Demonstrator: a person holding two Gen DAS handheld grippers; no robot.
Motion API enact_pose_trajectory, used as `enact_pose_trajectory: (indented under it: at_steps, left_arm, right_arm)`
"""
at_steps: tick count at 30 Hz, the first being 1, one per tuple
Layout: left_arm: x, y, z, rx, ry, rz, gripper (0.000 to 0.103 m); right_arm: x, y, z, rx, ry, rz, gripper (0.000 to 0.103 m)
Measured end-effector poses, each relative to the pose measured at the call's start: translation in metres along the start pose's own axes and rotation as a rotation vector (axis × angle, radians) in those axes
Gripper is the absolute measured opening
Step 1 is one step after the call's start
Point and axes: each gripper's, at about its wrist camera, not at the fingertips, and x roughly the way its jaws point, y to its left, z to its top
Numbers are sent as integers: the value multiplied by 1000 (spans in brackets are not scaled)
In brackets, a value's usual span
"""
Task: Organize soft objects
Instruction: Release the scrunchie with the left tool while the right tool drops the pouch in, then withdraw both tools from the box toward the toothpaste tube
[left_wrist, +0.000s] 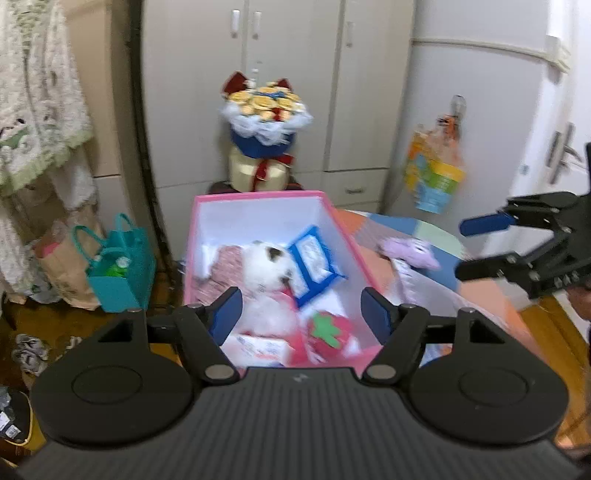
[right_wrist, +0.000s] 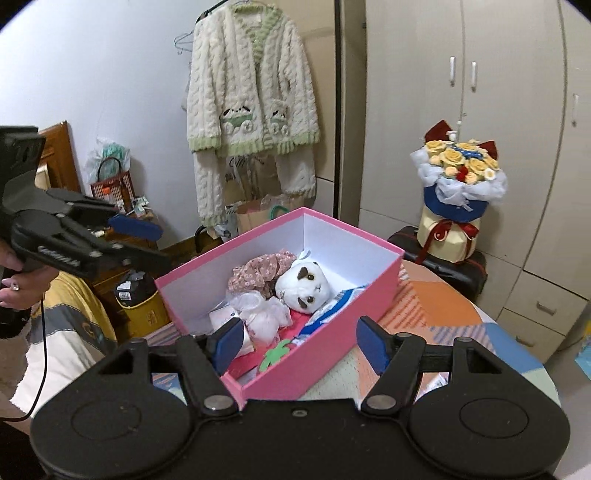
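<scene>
Tongs (left_wrist: 301, 314) (right_wrist: 301, 345) both spread wide, empty.

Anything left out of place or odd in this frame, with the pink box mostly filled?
One thing: a lilac soft item lies on the patchwork table outside the pink box, where the other soft things sit. Both claws, left and right, are open and empty.

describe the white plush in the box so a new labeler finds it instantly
Find the pink box on the patchwork-covered table. Inside, mid-box, lies the white plush dog, between a floral pink cloth and a blue-edged packet. It alone has a round white face with dark brown patches.
</scene>
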Motion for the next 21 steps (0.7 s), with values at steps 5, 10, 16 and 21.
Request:
enact_pose_trajectory:
  at_steps: [5, 10, 16, 21]
  left_arm:
    - [-20, -29, -8, 60, 6, -47, 73]
    - [-32, -61, -18, 120, 23, -100, 73]
    - [-38, -102, -33, 202, 47, -133, 73]
    - [-22, -130, -43, 243, 112, -191, 73]
  right_arm:
    - [-35, -10, -15, 45, -21, -20, 74]
    - [-63, -19, -34, 72, -37, -53, 75]
    - [-87, -27, -65, 96, -45, -80, 82]
    - [-96, -34, -87, 114, -47, -86, 83]
